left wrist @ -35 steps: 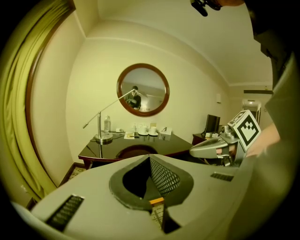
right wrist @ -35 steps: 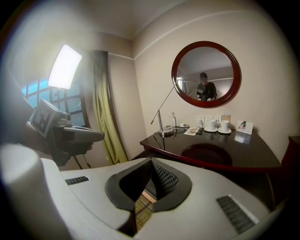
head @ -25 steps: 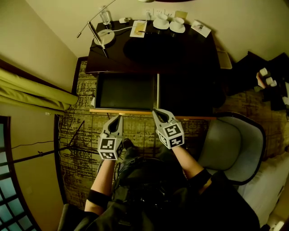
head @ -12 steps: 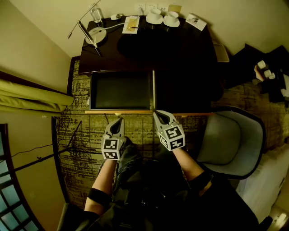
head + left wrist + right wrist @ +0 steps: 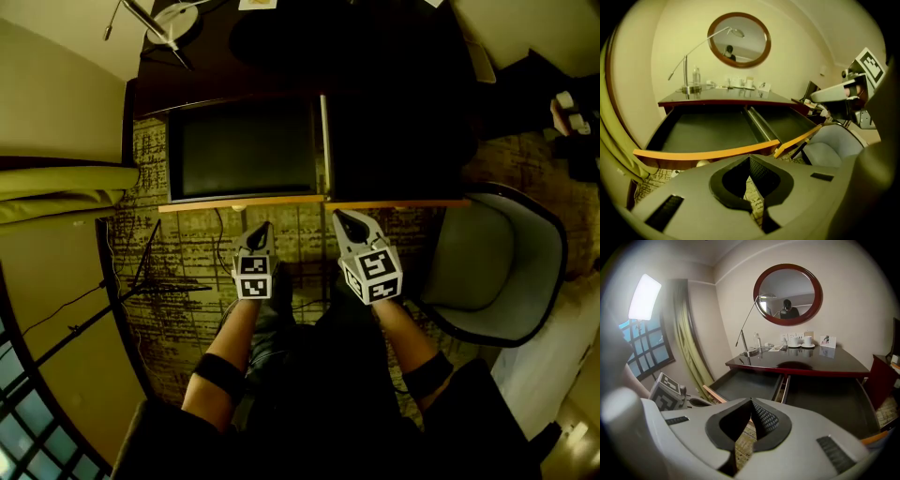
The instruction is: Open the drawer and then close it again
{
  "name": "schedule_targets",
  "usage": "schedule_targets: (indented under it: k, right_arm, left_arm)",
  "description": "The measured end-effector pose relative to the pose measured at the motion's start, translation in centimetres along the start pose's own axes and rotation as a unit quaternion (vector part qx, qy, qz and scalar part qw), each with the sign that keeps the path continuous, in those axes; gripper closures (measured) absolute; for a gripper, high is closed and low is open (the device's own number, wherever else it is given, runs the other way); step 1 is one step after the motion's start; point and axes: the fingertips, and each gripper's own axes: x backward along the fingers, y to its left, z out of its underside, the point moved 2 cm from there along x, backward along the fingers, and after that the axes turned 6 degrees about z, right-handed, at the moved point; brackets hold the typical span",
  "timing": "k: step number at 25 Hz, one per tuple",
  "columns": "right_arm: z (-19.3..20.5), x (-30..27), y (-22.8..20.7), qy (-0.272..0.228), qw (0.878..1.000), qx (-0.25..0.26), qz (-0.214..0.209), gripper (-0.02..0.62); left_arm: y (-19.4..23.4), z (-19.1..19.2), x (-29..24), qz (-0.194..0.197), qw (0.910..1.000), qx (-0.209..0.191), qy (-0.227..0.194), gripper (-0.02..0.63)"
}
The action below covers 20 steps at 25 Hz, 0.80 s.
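Orange-wood front edges of the pulled-out left drawer [image 5: 244, 202] and right drawer [image 5: 403, 201] lie just beyond the tips of the left gripper [image 5: 262, 231] and right gripper [image 5: 345, 220] in the head view. Both grippers are clenched on nothing, so closing should go best with a square, even push on each front. In the left gripper view the shut jaws point just below the left drawer's rim and its dark inside looks bare, while in the right gripper view the jaws are likewise shut and both drawers beyond them seem empty.

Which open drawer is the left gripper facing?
The left drawer, on the curtain side: left gripper sits before its front edge, not before the right drawer.
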Motion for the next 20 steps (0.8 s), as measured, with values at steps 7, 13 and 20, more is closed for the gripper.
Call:
schedule_targets:
  k: [7,13,20]
  right_arm:
    - [2.3,-4.4,0.0,0.007,1.000,-0.002,0.003,0.595]
    - [1.8,-8.1,0.5,-0.002,1.000,0.000,-0.002,0.595]
    - [1.1,-11.1,0.0,-0.006,1.000,0.003,-0.001,0.595]
  left_arm:
    - [3.3,5.7,-5.5,-0.026,0.9993,0.012,0.025,0.604]
    - [5.4,6.3,-7.9,-0.044,0.9989,0.014,0.003,0.604]
    - [6.1,4.5,-8.7,-0.049,0.9980,0.021,-0.034,0.604]
